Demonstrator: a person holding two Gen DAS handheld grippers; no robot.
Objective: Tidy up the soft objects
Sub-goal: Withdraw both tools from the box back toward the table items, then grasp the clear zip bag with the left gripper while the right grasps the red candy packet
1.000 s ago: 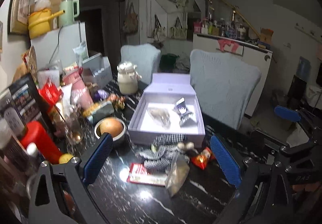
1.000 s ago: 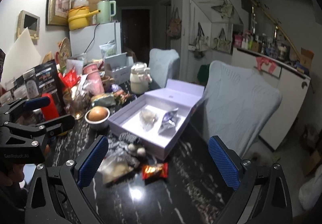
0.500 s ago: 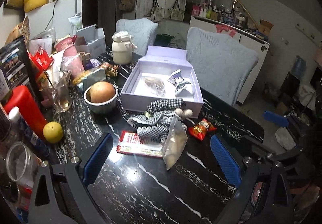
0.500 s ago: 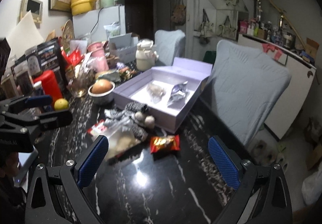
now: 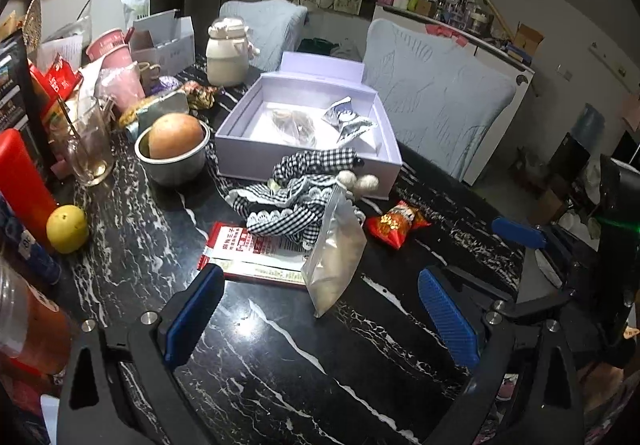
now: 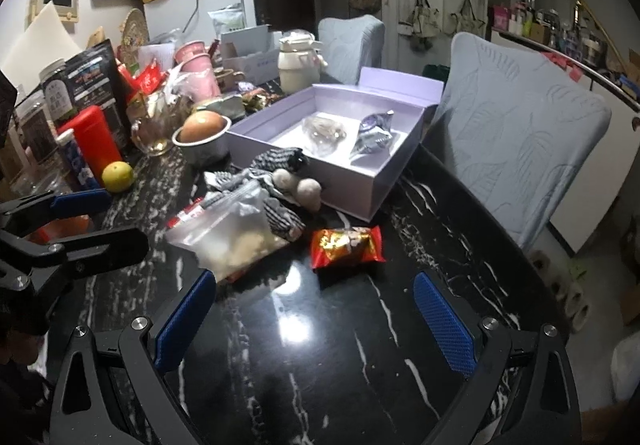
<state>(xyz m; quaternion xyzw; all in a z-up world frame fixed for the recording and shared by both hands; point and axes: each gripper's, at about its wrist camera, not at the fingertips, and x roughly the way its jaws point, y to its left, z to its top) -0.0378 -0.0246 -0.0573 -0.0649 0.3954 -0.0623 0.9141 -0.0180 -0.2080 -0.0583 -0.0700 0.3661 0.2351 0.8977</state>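
Checked cloth (image 5: 296, 193) lies on the bench (image 5: 280, 345) before the box (image 5: 304, 133), ahead of both grippers, left gripper (image 5: 320, 309) nearer, right gripper (image 6: 316, 309) wide-jawed too.

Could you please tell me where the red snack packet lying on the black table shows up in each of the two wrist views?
Left wrist view: the red snack packet lies right of centre, right of the clear zip bag.
Right wrist view: the packet lies near the centre, ahead of the open right gripper.
Shared landmark: the lilac box, just behind the packet in both.
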